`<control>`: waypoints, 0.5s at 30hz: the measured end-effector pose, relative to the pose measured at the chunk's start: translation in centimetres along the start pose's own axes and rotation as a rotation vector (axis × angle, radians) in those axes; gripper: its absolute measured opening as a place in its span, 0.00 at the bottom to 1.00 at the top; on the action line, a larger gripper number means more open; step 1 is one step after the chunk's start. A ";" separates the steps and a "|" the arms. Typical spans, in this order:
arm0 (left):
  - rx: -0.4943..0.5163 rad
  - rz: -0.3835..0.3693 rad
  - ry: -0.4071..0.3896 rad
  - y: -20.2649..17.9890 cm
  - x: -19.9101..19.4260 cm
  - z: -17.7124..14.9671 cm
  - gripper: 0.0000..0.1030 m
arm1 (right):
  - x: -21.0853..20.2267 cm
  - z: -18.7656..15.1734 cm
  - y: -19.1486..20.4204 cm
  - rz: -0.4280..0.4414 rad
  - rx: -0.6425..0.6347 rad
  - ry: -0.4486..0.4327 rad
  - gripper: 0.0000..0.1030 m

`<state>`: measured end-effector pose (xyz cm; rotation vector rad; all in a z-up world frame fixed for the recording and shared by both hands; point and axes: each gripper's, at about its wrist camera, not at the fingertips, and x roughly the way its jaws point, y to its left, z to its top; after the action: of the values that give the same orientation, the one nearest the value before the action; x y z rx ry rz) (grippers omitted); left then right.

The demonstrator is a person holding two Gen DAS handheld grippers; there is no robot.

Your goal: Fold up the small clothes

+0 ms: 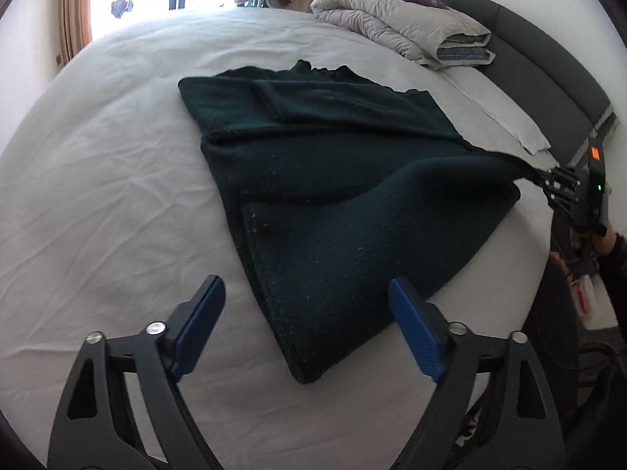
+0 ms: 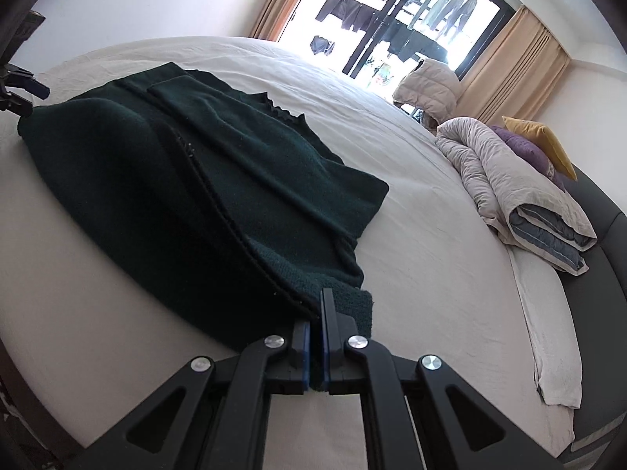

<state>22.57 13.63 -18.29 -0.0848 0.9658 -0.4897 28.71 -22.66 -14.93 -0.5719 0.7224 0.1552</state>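
Note:
A dark green knitted sweater (image 1: 333,180) lies partly folded on the white bed sheet (image 1: 98,196), one sleeve laid across its back. My left gripper (image 1: 305,290) hovers open over the near folded corner, its blue pads (image 1: 415,329) clear of the cloth. At the right edge of the left wrist view, my right gripper (image 1: 564,188) pinches a stretched corner of the sweater. In the right wrist view the right gripper (image 2: 319,305) is shut on that hem corner of the sweater (image 2: 196,180). The left gripper (image 2: 19,90) shows at the far left by the opposite corner.
A folded grey duvet (image 2: 521,196) with purple and yellow pillows (image 2: 544,145) lies by the dark headboard (image 1: 548,78). A puffy jacket (image 2: 427,82) hangs before the bright window with beige curtains (image 2: 513,62). A person's hand (image 1: 611,243) holds the right gripper.

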 end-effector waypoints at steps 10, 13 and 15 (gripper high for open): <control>-0.113 -0.113 0.068 2.8 1.6 1.8 0.45 | -0.6 -1.1 0.5 -0.006 0.024 0.015 0.04; -0.114 -0.128 0.099 2.9 2.5 2.7 0.45 | -0.6 -1.2 0.6 -0.009 0.021 0.019 0.04; -0.112 -0.136 0.117 3.1 3.2 3.3 0.44 | -0.5 -1.2 0.6 -0.006 0.024 0.023 0.04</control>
<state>27.82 14.51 -19.74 -0.2261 1.1066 -0.5705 27.46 -22.78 -15.63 -0.5538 0.7442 0.1338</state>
